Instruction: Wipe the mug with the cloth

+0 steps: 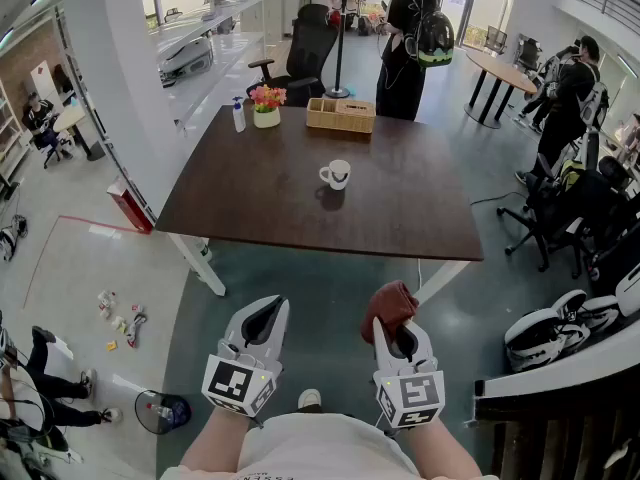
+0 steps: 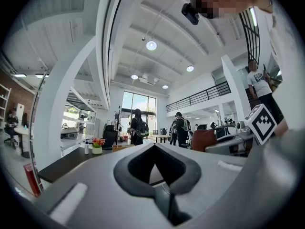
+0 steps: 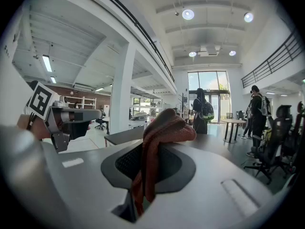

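Observation:
A white mug (image 1: 337,174) stands upright near the middle of the dark brown table (image 1: 250,208), far ahead of both grippers. My right gripper (image 1: 390,320) is shut on a reddish-brown cloth (image 1: 389,308), which bunches above the jaw tips; the right gripper view shows the cloth (image 3: 159,137) pinched between the closed jaws. My left gripper (image 1: 270,316) is shut with nothing in it, its tips meeting in the left gripper view (image 2: 153,152). Both grippers are held low, short of the table's near edge, over the floor.
On the table's far side are a wicker tray (image 1: 341,115), a flower pot (image 1: 266,104) and a spray bottle (image 1: 239,116). An office chair (image 1: 300,56) and a standing person (image 1: 410,38) are behind the table. More chairs (image 1: 560,208) stand at right.

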A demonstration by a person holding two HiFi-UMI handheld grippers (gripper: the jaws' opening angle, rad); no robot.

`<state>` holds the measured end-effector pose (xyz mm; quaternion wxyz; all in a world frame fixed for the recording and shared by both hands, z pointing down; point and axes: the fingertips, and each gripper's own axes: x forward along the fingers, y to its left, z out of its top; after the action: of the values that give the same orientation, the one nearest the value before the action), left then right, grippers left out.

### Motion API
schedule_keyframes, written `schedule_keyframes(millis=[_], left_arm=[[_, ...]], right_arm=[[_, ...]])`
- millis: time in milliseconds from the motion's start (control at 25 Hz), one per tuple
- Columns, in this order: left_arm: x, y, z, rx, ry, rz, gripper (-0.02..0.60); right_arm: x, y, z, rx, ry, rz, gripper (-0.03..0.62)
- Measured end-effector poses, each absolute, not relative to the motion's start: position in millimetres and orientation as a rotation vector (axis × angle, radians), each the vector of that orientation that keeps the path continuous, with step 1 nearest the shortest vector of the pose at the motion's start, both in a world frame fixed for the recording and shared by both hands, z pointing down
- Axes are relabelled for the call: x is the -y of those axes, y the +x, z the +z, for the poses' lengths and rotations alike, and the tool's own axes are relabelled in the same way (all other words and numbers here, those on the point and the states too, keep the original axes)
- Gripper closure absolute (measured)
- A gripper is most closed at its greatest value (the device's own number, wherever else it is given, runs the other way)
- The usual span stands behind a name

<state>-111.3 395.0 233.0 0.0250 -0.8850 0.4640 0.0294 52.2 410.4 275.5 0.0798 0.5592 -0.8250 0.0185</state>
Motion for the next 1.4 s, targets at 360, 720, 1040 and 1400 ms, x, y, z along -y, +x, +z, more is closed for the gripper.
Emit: schedule_keyframes(millis=[360, 720, 1040, 1400], left_arm=[[-389.5, -112.2, 232.5, -1.452, -2.747, 0.096, 0.581], [-376.4, -112.0, 238.9, -1.449, -2.766, 0.095, 0.581], [-341.8, -127.8, 239.0, -1.428, -2.793, 0.099, 0.581], [-293.4, -133.6, 259.1, -1.47, -2.834, 0.062, 0.581]], right_arm=[[-405.3, 52.1, 281.4, 2.464, 1.67, 0.062, 0.513], [-391.7, 65.0, 286.4, 2.43, 1.746, 0.129, 0.511], [-359.4, 58.5, 289.7, 2.385, 1.797, 0.154, 0.511], [-312.0, 62.1, 297.3, 2.367, 1.788, 0.195, 0.511]])
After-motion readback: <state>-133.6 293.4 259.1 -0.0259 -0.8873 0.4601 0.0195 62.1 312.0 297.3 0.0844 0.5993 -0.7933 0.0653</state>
